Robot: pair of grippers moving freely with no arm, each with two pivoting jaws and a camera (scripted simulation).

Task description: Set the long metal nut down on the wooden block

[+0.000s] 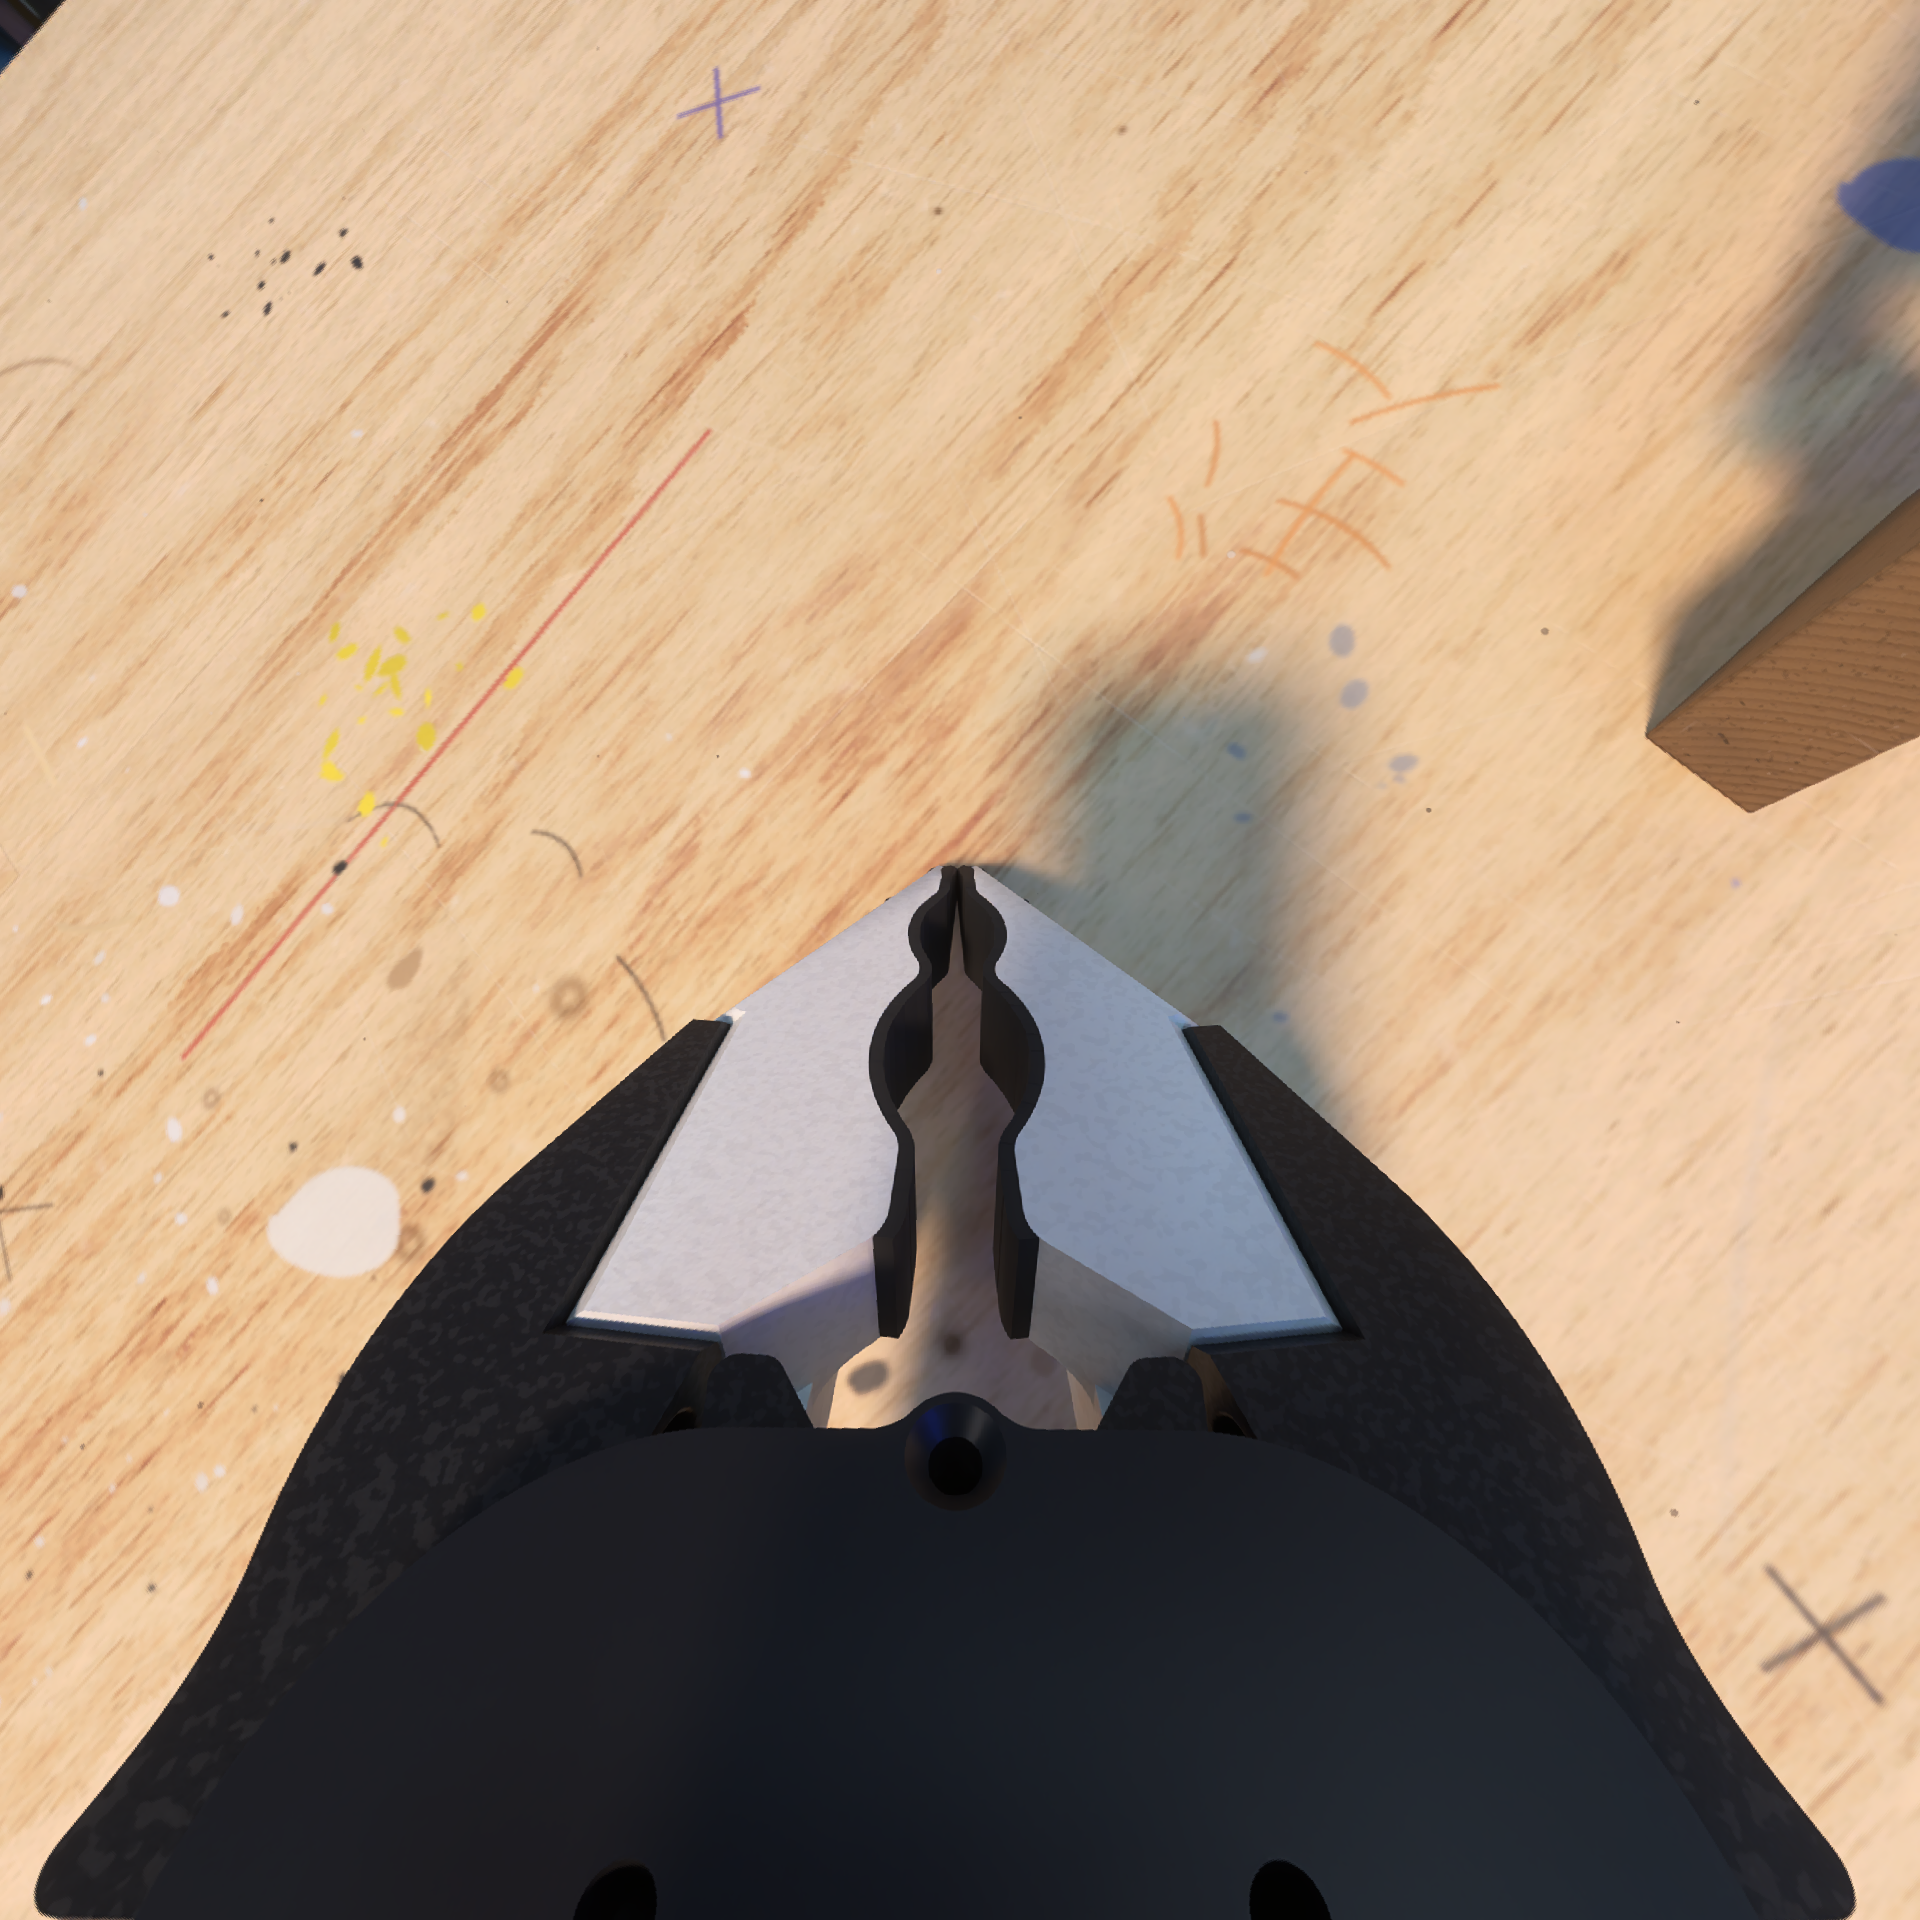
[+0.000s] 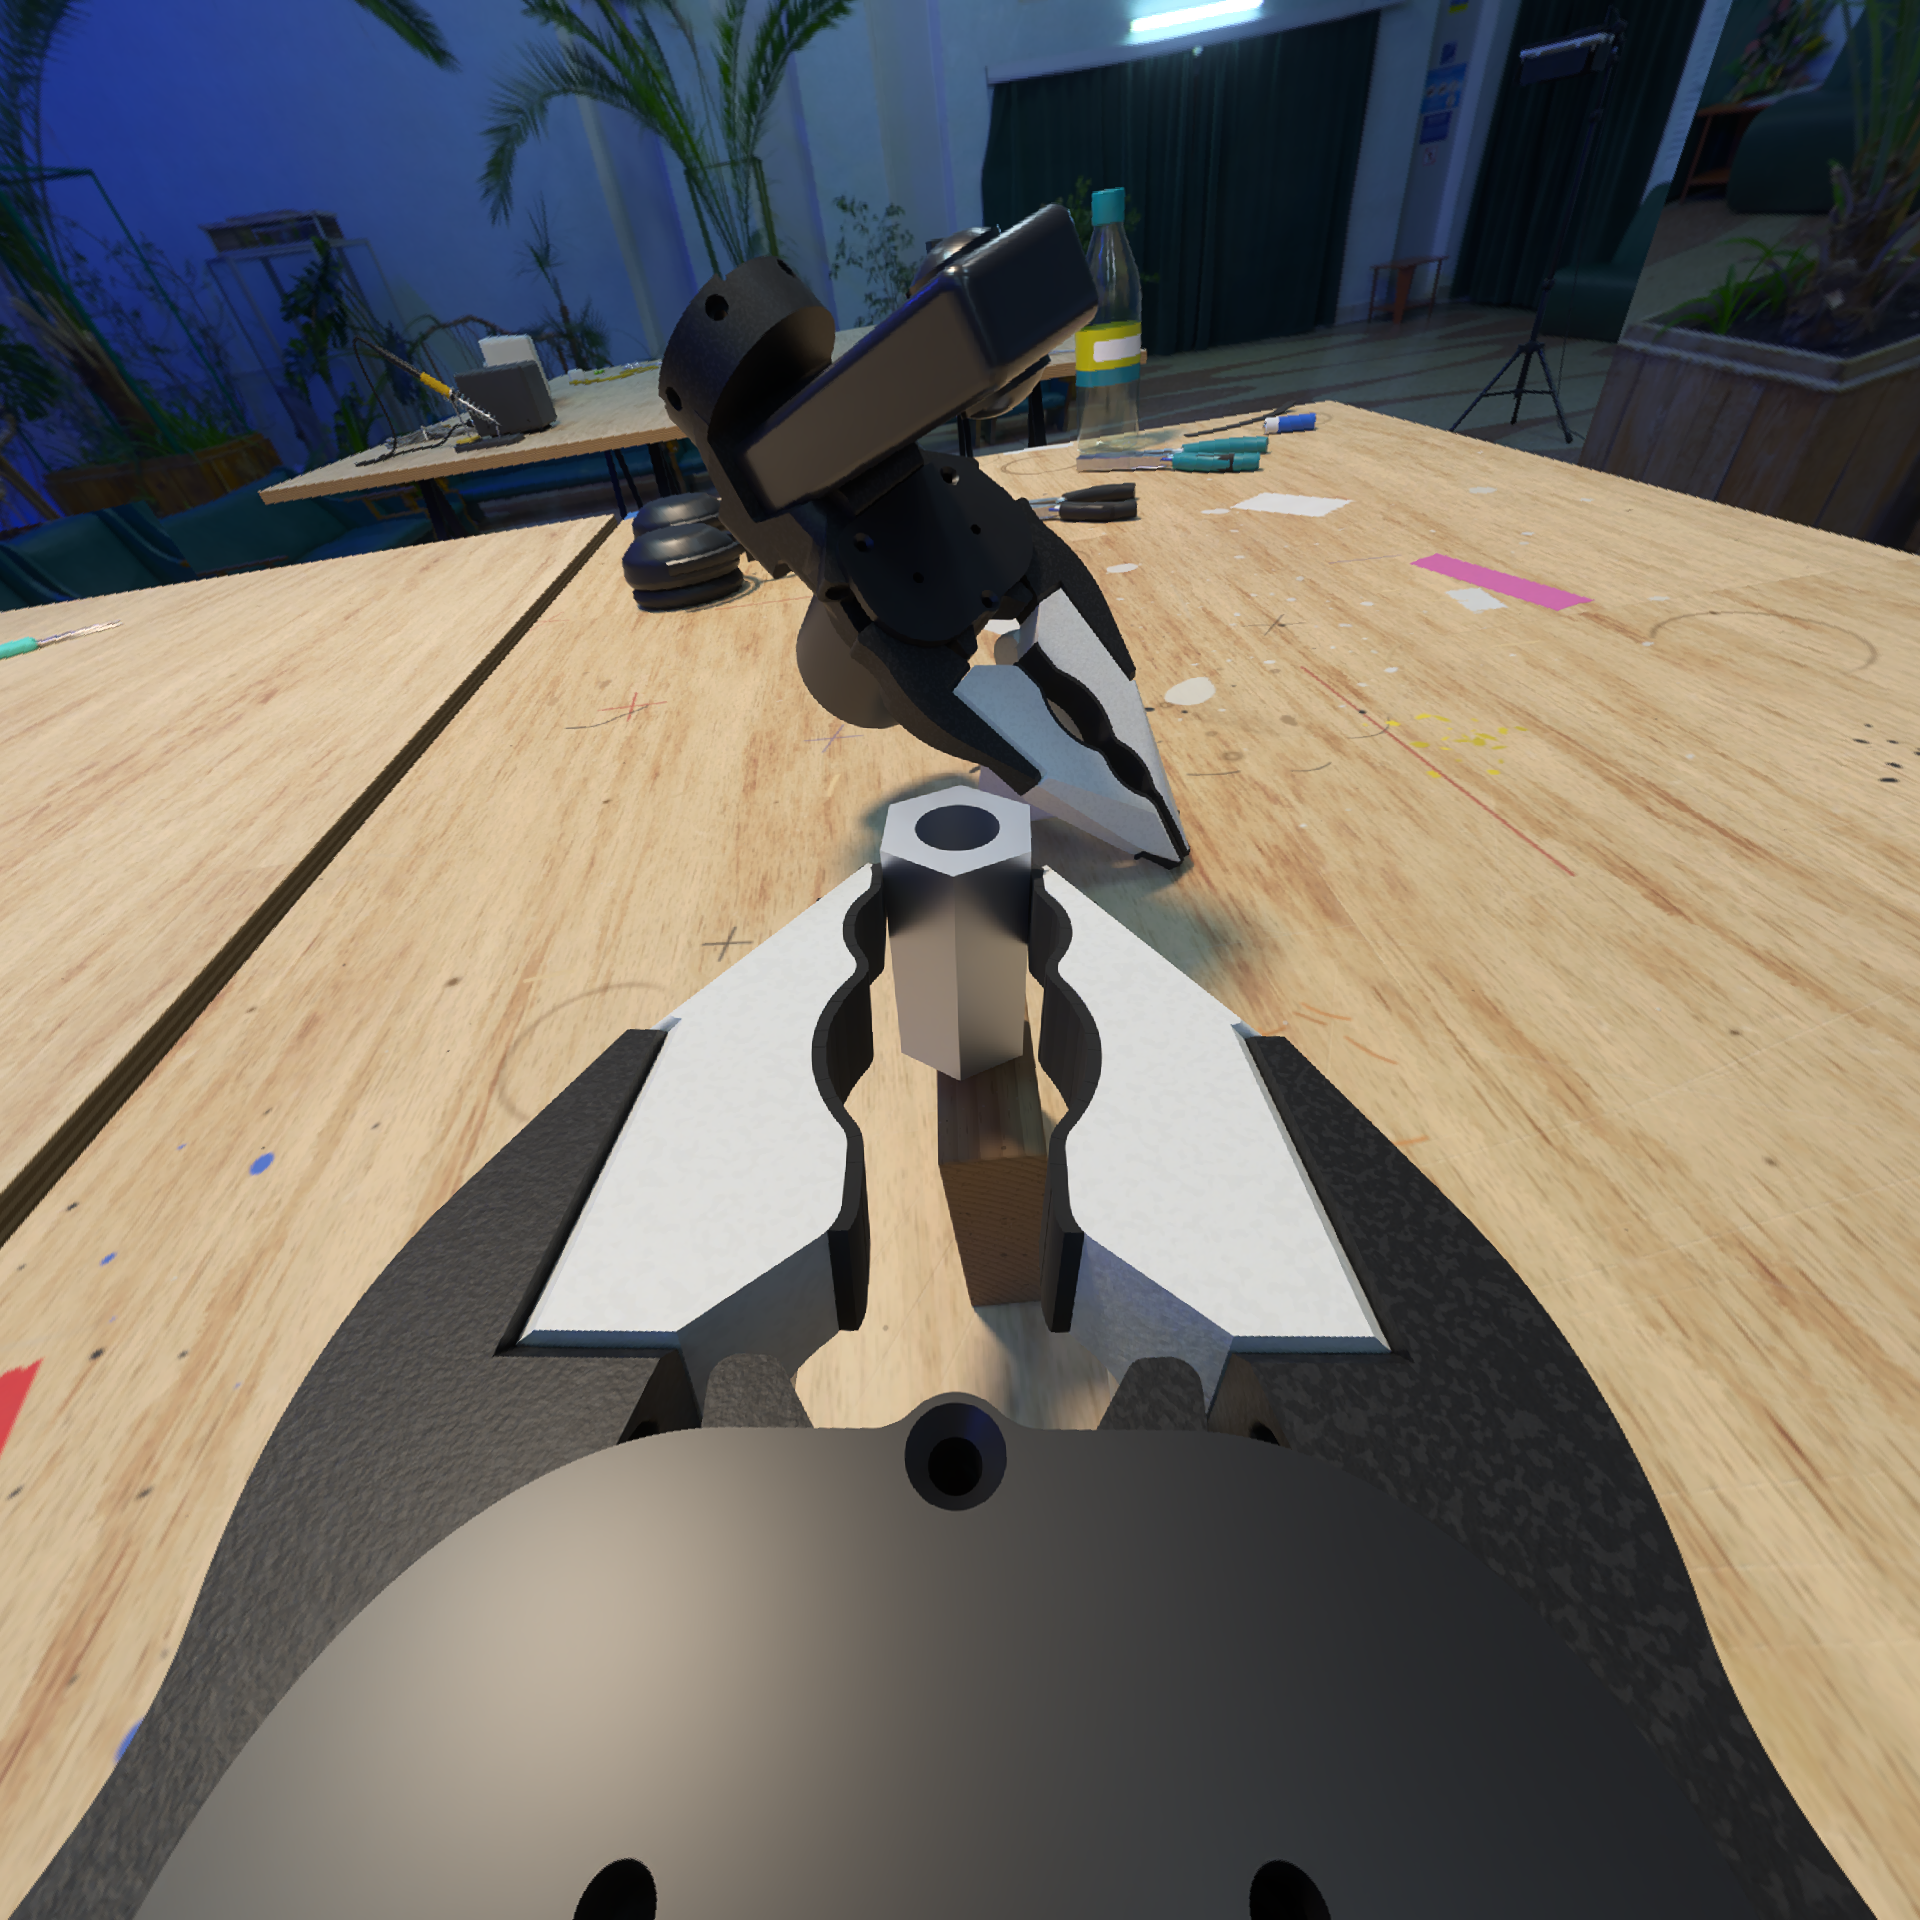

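My right gripper is shut on the long metal nut, a silver hexagonal sleeve held upright with its bore facing up. The wooden block lies on the table directly under the nut, seen between my fingers; I cannot tell whether the nut's lower end touches it. My left gripper is shut and empty, its tips down near the tabletop. It also shows in the right wrist view, just beyond the nut and to the right. A corner of the block shows at the right edge of the left wrist view.
The wooden table bears paint spots and pen marks. At the far end stand a clear bottle, pliers, teal-handled tools and stacked black round pads. A seam separates a second table on the left.
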